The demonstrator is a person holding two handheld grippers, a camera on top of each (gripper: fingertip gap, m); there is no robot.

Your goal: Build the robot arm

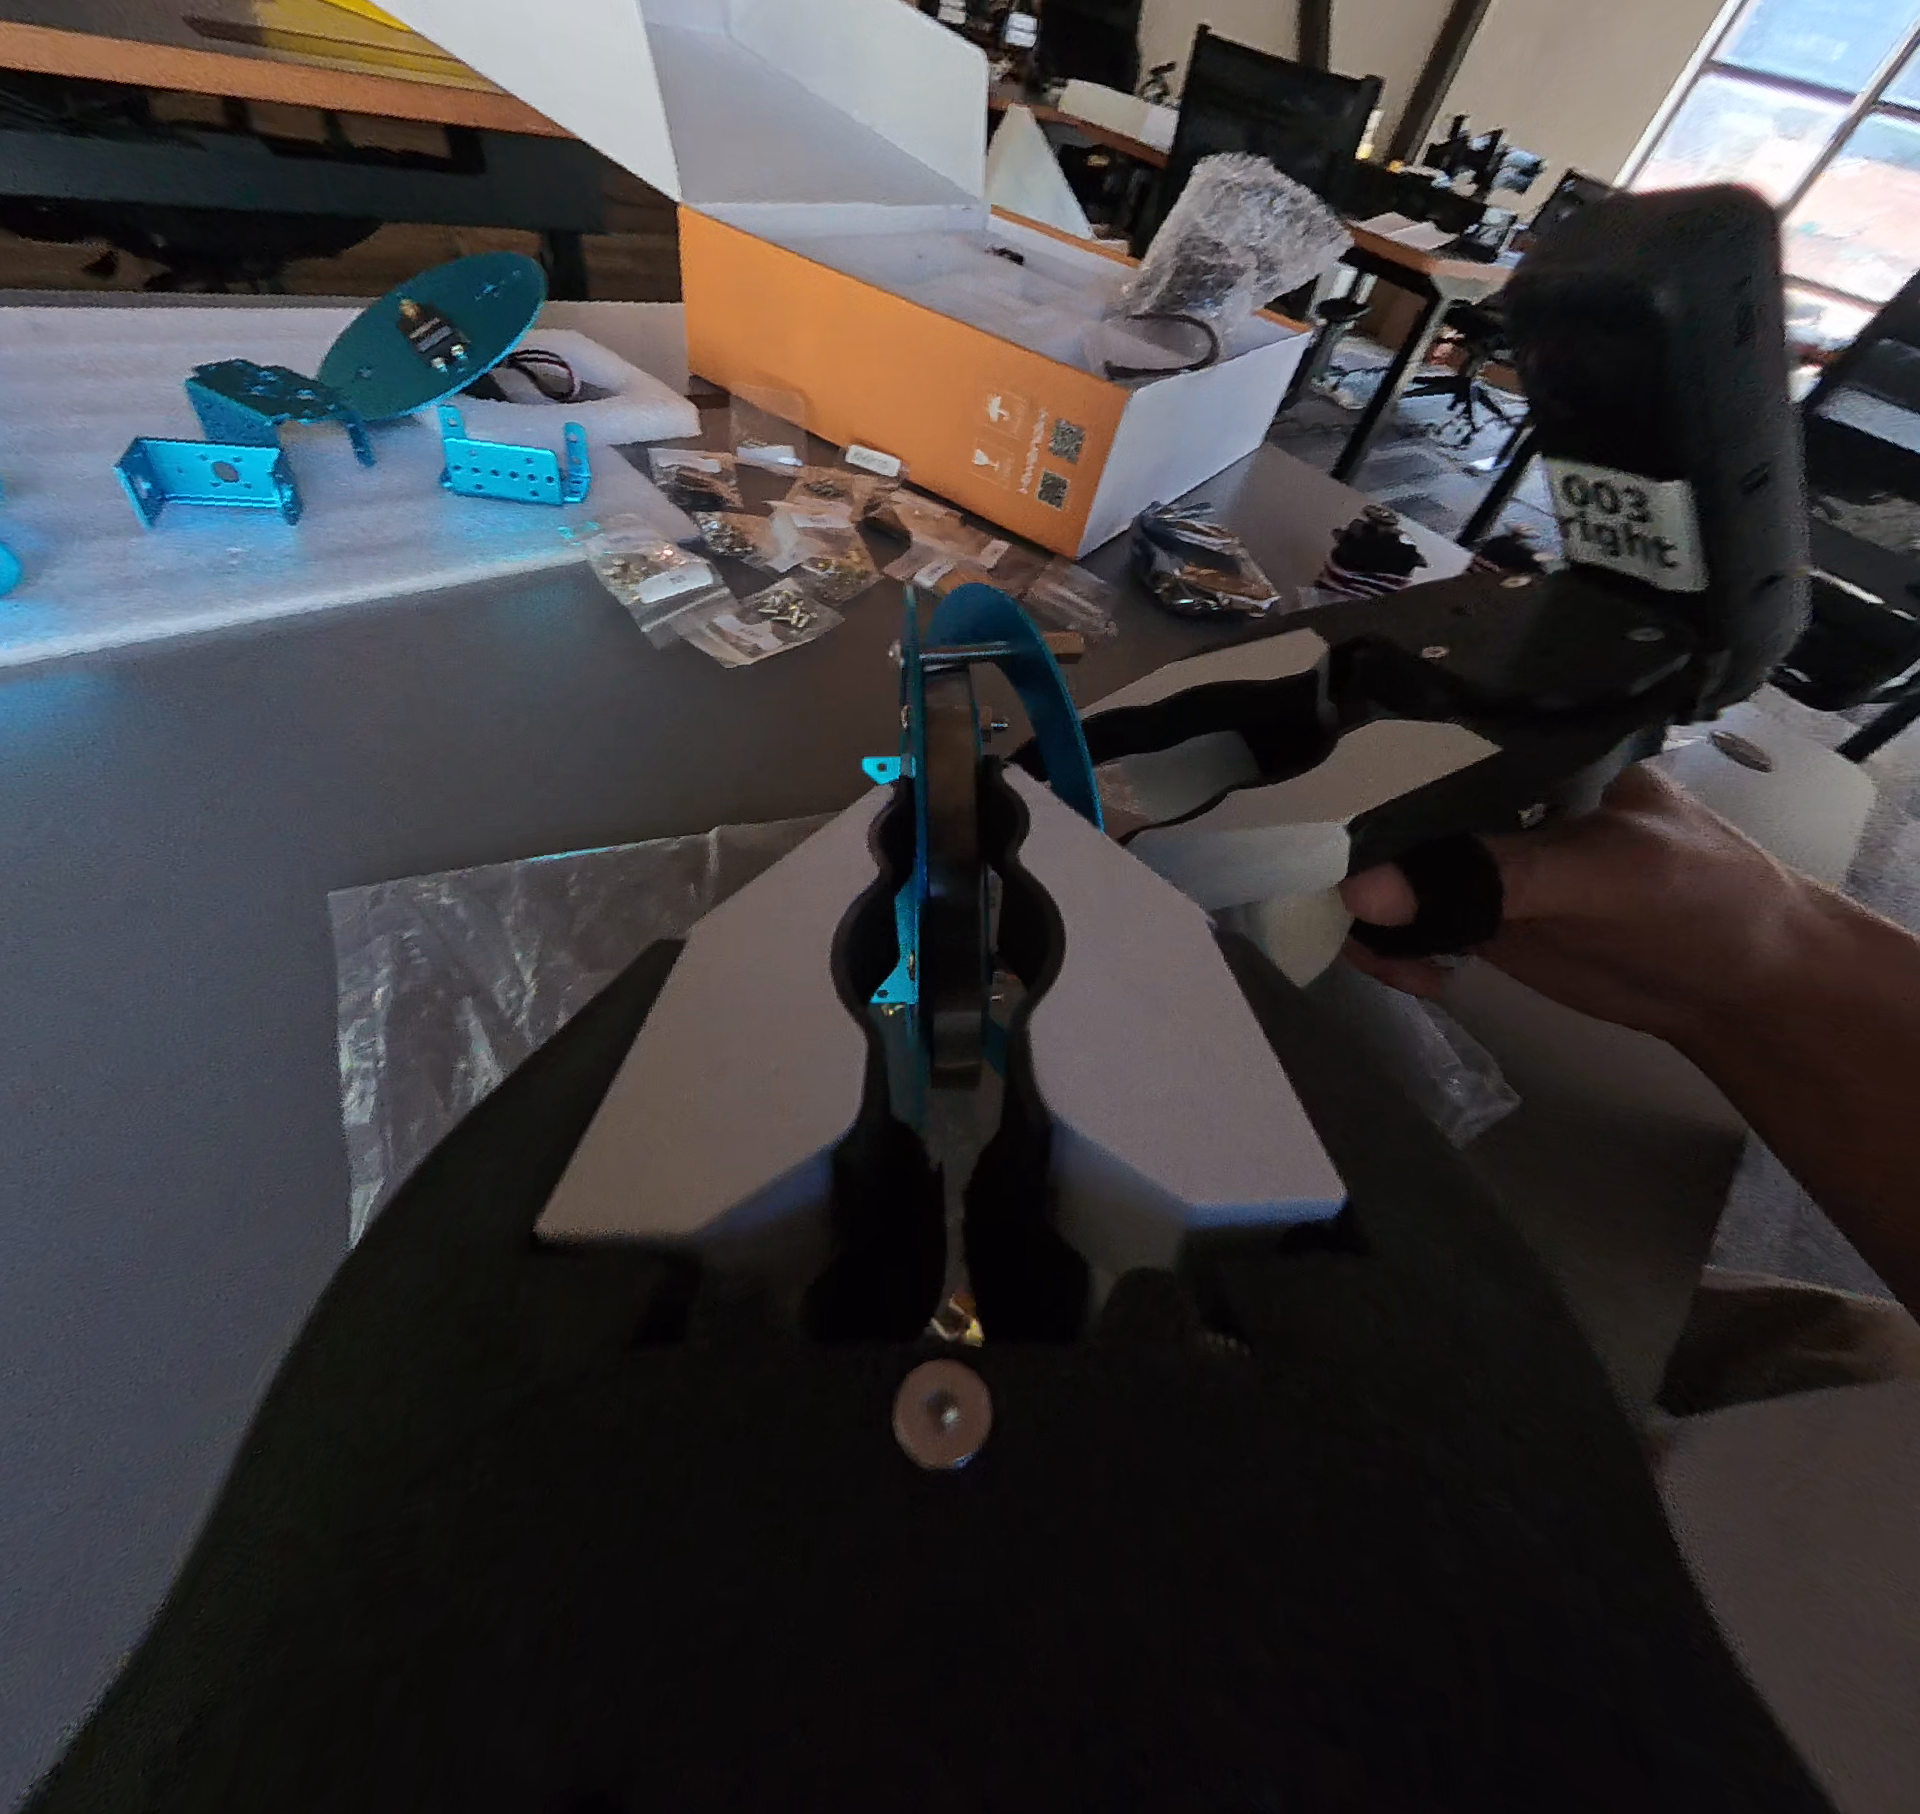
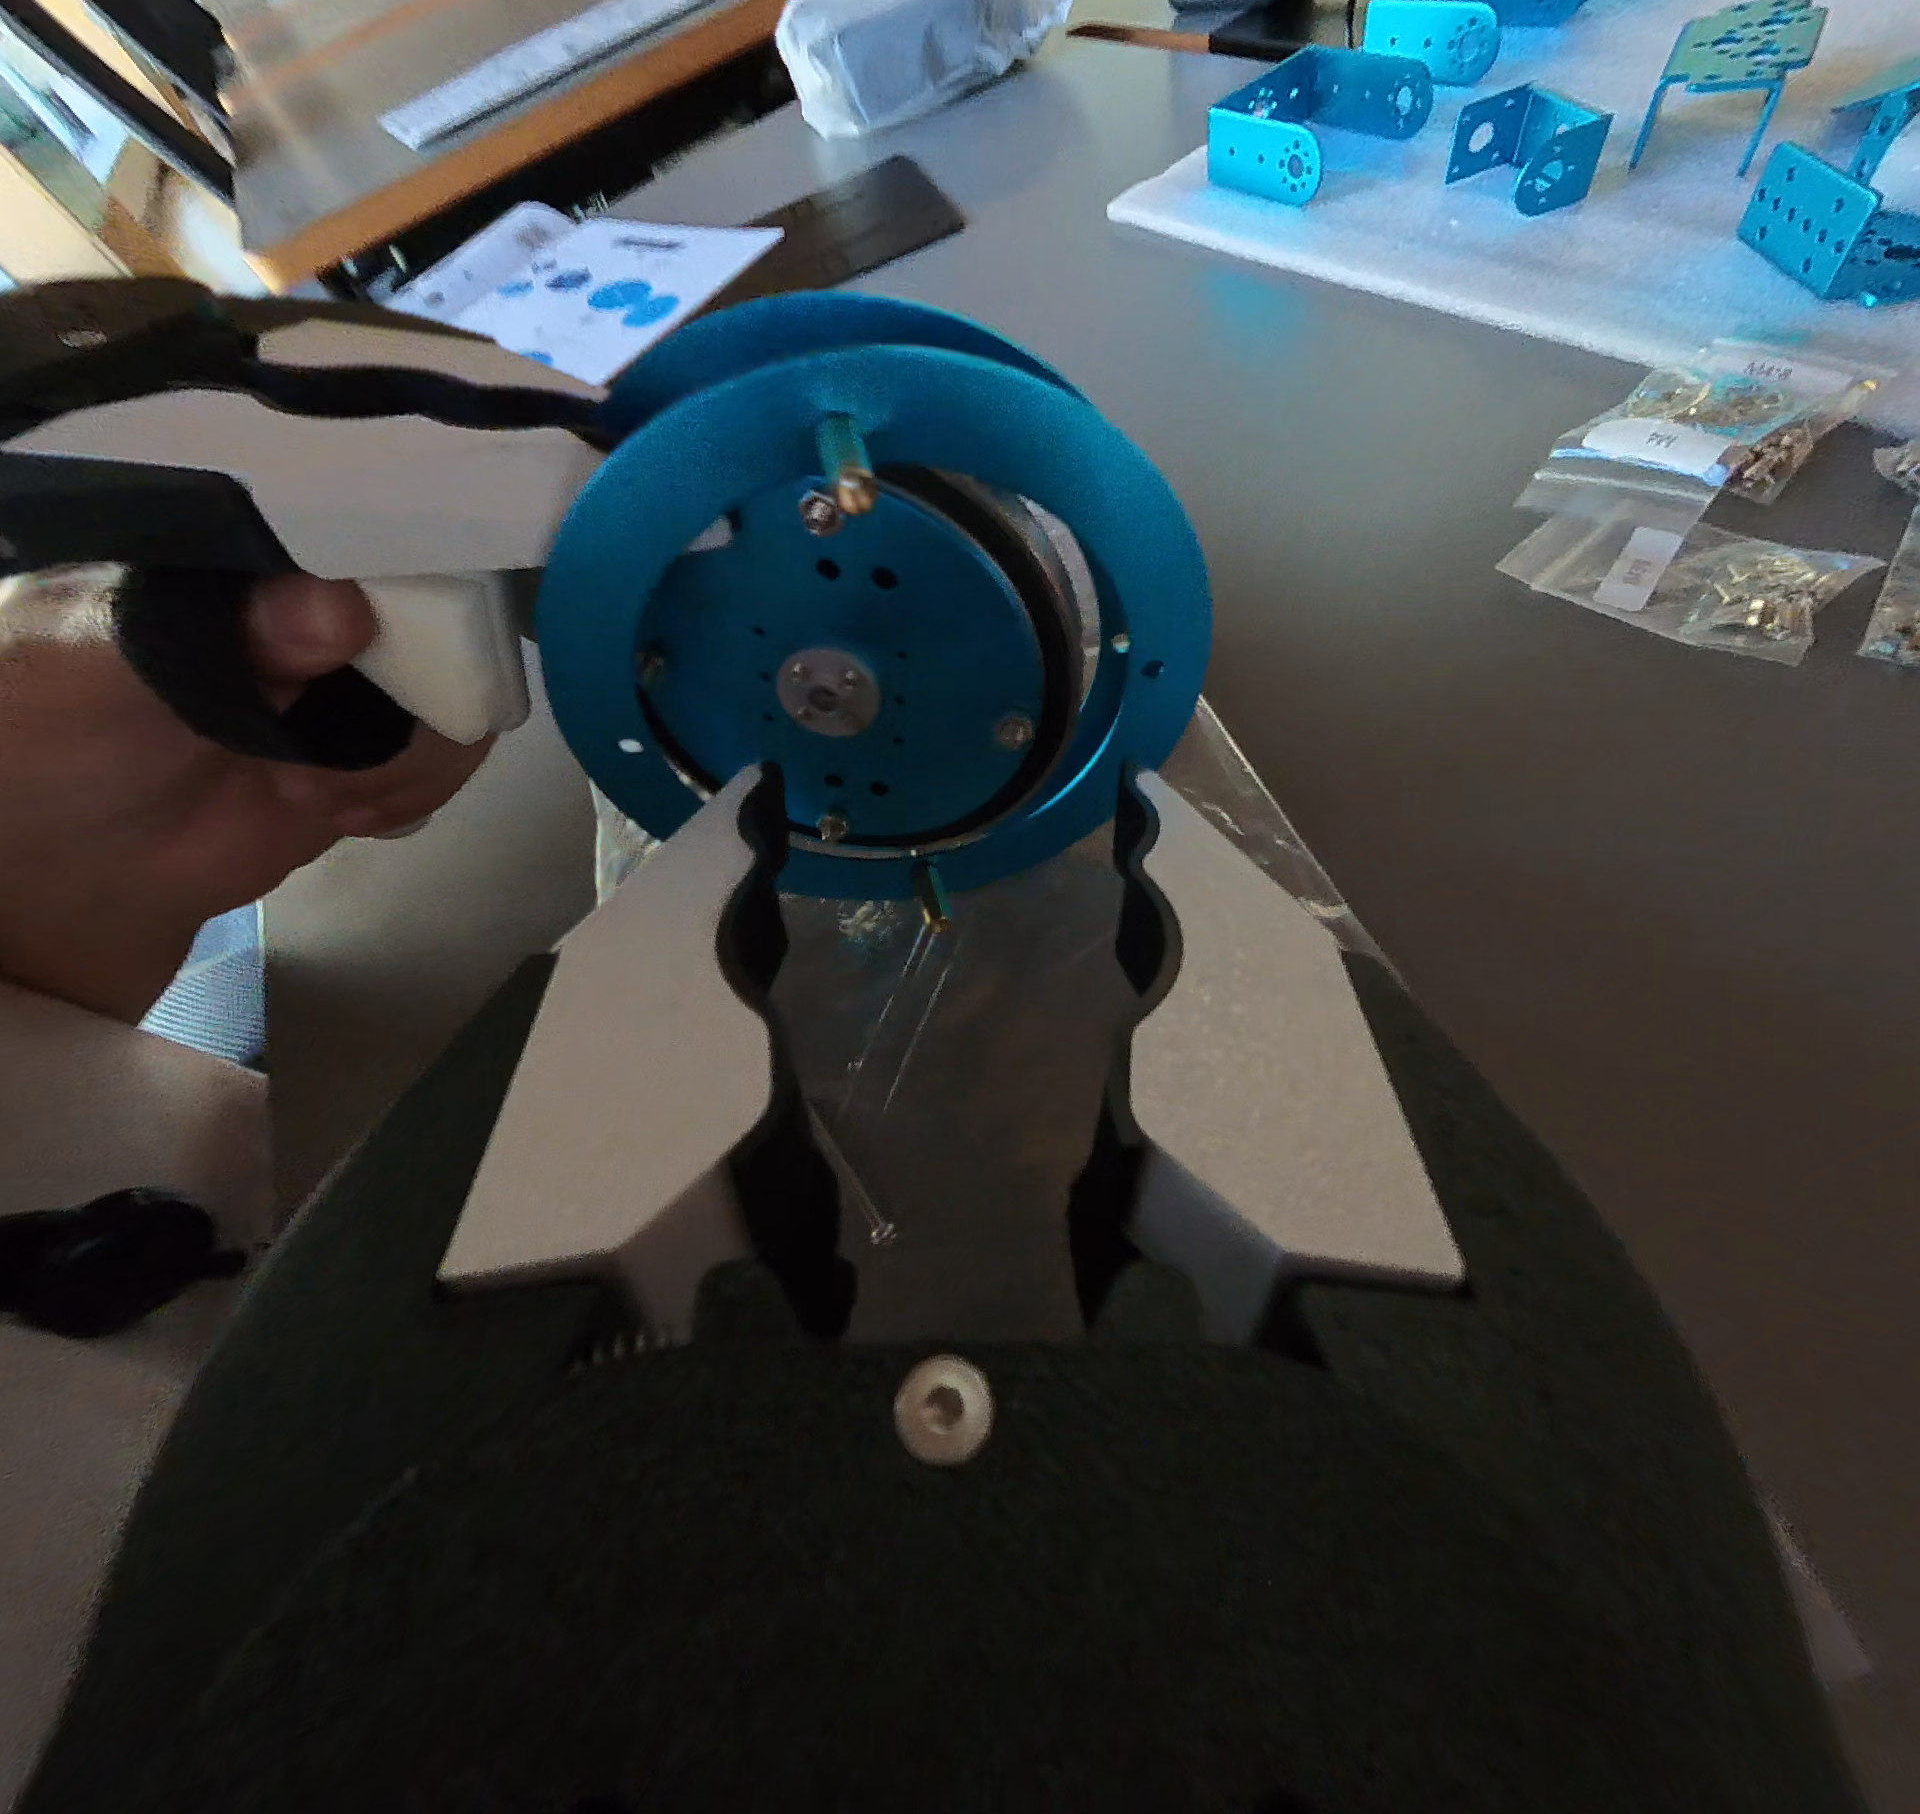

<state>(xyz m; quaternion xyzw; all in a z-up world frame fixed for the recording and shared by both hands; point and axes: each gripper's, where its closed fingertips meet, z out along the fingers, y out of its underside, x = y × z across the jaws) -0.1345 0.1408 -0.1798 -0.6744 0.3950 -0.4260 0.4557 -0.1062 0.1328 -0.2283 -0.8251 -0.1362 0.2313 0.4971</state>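
The left gripper [image 1: 951, 891] is clamped edge-on upon a blue disc assembly [image 2: 873, 611], held upright above a clear plastic bag [image 1: 488, 985] on the grey table [image 1: 312, 777]. The right gripper [image 2: 940, 808] stands wide open, its fingertips [image 2: 727, 808] just beside the assembly's lower rim, gripping nothing. Beyond lie blue brackets [image 2: 1320, 117] on white foam, screw packets [image 2: 1694, 580], and an open orange box [image 1: 894, 372].
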